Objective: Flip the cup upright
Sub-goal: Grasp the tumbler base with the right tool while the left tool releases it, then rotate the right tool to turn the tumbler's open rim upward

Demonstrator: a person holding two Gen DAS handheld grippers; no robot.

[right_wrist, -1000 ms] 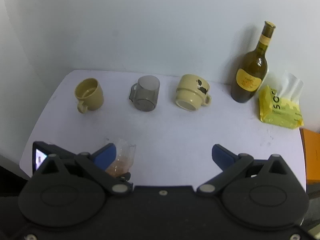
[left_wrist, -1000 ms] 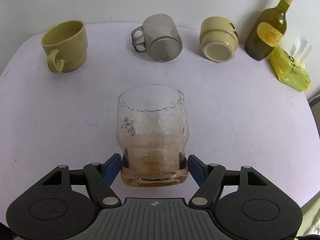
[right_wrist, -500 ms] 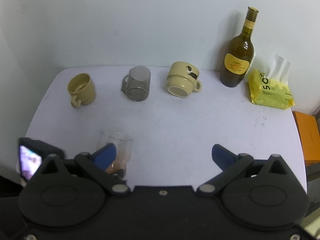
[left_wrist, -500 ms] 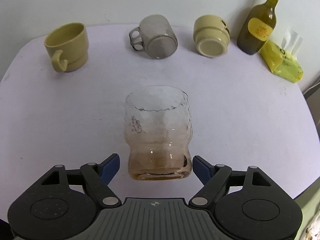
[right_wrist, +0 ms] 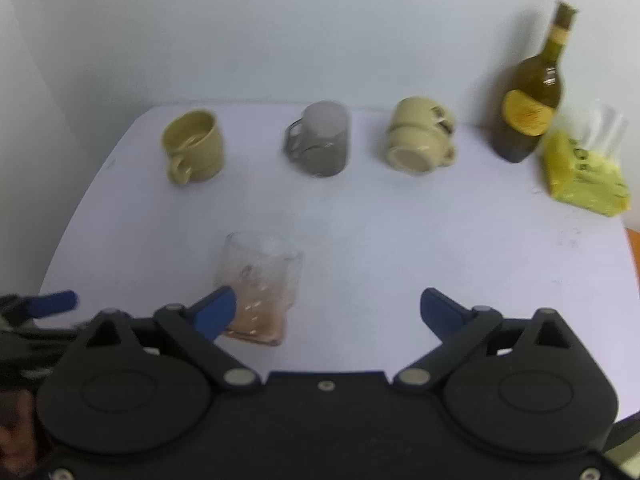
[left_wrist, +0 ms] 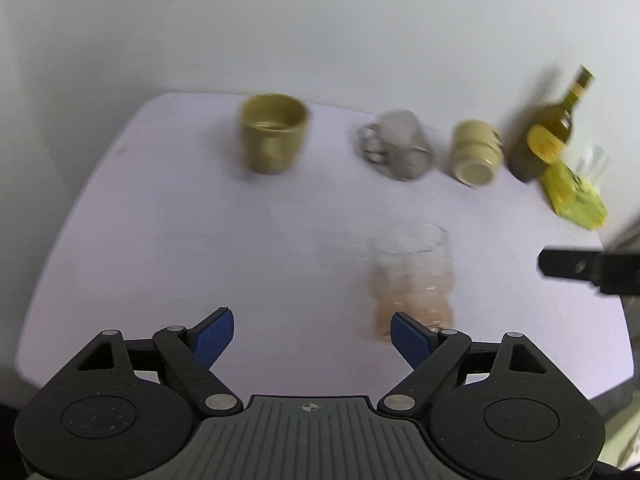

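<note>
Near the lower middle of the left wrist view, the glass cup (left_wrist: 412,276) is standing upright on the white table (left_wrist: 160,240), with its open mouth facing up and an orange tint showing toward its base. It is sitting just beyond the right blue pad of the left gripper (left_wrist: 312,330), whose jaws are standing wide apart and are gripping nothing. In the right wrist view the same cup (right_wrist: 260,280) is appearing in the lower left, partly behind the left pad of the right gripper (right_wrist: 328,312), which is also spread open and empty.

Along the upper part of that frame, the yellow mug (right_wrist: 194,146) is standing upright, while the grey mug (right_wrist: 320,140) and the cream mug (right_wrist: 420,138) are lying on their sides; these two are probably waiting for their flip. Both views are blurred, so fine details are not clear.

I am judging the glass as stiff, rather heavy at its thick base, smooth and breakable. The mugs are looking hard and rigid as well, probably slippery where glazed. Taking hold across the body near the rim, and not by the handle, is seeming safest to me.
</note>
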